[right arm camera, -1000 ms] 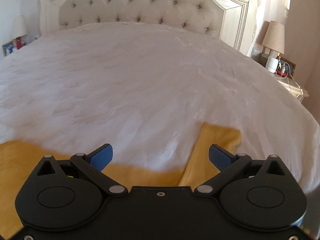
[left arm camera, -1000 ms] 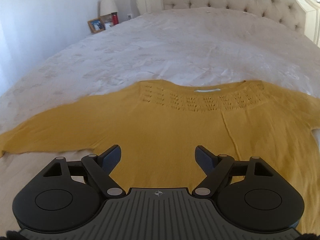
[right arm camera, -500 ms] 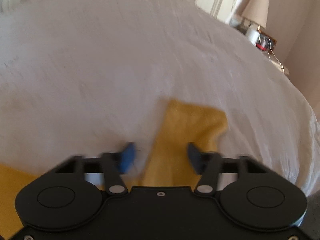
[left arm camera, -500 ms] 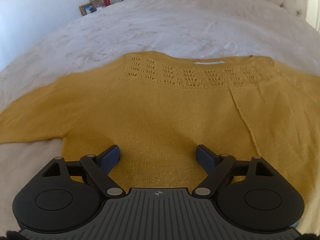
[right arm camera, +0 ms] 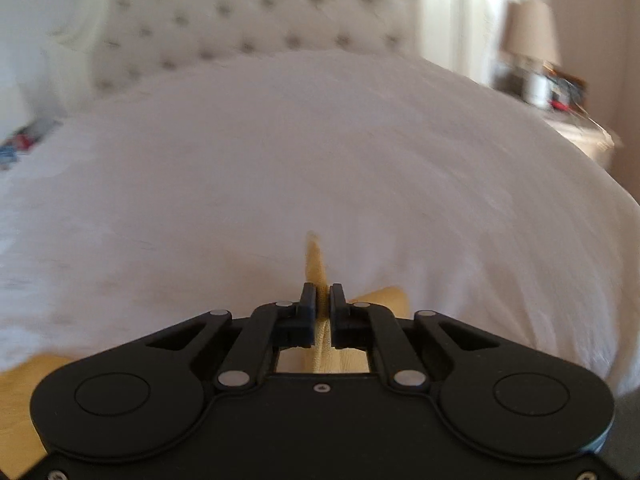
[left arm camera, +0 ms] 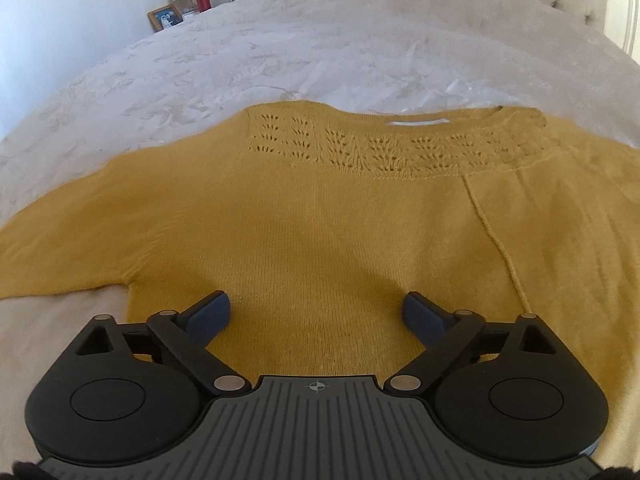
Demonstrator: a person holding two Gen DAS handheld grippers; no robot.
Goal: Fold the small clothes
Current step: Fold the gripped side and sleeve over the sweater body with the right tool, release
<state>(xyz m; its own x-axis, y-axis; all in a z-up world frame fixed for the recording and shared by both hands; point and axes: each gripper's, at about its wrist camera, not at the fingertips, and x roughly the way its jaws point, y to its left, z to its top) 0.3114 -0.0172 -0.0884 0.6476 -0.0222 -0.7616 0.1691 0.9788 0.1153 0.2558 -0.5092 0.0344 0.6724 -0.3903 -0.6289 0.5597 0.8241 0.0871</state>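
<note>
1. The yellow sweater (left arm camera: 320,220) runs past the right edge of the left wrist view, and its hem is hidden behind the left gripper (left arm camera: 316,316).
2. The right wrist view is motion-blurred: the headboard (right arm camera: 240,28), lamp (right arm camera: 528,36) and nightstand clutter (right arm camera: 556,92) cannot be told in detail.
3. The right gripper (right arm camera: 323,300) body hides most of the sweater's pinched fold.

There was one yellow sweater (left arm camera: 320,216) on one white bed (left arm camera: 280,52), two grippers, two lamps, and one picture frame (left arm camera: 165,18).
</note>
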